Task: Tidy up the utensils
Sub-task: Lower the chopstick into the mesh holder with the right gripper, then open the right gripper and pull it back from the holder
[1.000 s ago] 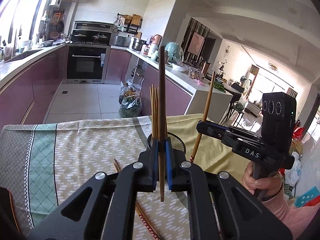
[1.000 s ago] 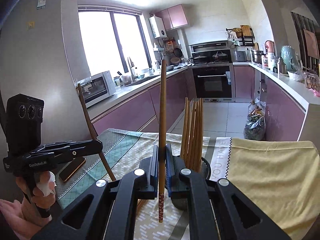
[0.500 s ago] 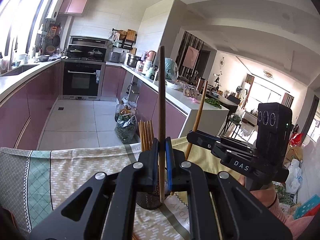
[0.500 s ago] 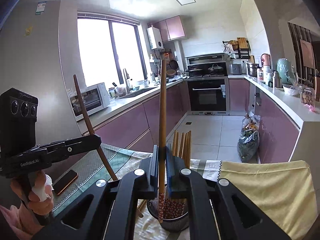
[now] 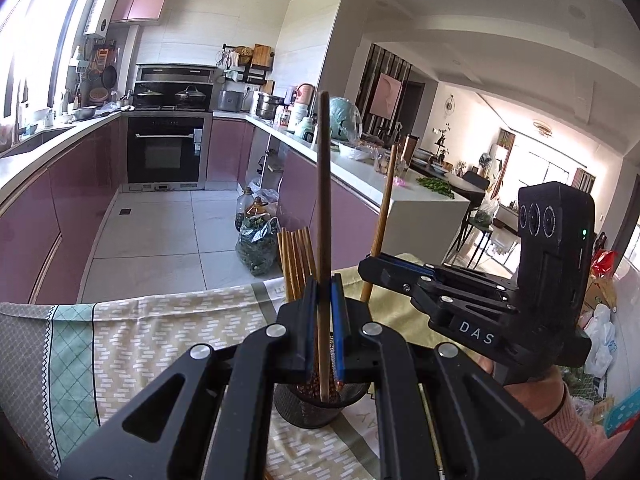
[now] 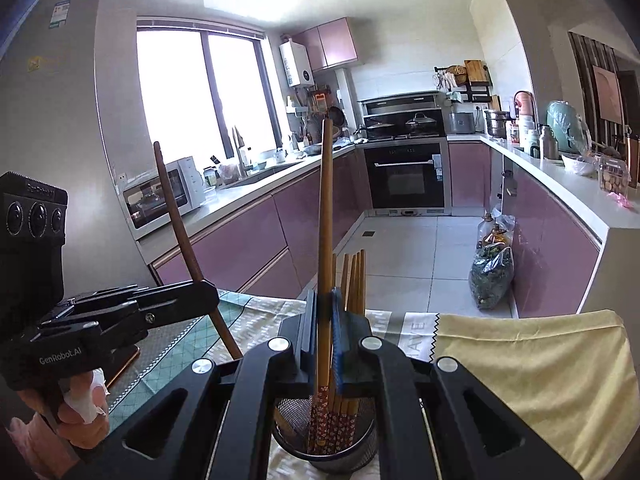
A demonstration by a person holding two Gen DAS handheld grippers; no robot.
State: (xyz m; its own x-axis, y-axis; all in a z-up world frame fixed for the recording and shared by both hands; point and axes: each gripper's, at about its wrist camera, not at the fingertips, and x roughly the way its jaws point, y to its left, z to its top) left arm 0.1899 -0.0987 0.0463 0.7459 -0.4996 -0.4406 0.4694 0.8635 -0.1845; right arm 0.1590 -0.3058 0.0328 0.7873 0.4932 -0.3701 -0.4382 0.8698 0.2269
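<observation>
Left gripper [image 5: 323, 316]: fingers nearly closed, pinching a dark chopstick [image 5: 322, 200] upright, lower tip inside the mesh holder [image 5: 312, 406]. Right gripper [image 6: 324, 328]: fingers nearly closed on a lighter chopstick [image 6: 325, 220], patterned end down in the same holder among a bundle of chopsticks [image 6: 354, 280]. Holder stands on a patterned tablecloth [image 5: 140, 332].

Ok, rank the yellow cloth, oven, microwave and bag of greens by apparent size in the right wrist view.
Largest: yellow cloth, nearest the camera.
Next: oven and microwave look about alike, so no ranking.
Smallest: bag of greens.
</observation>
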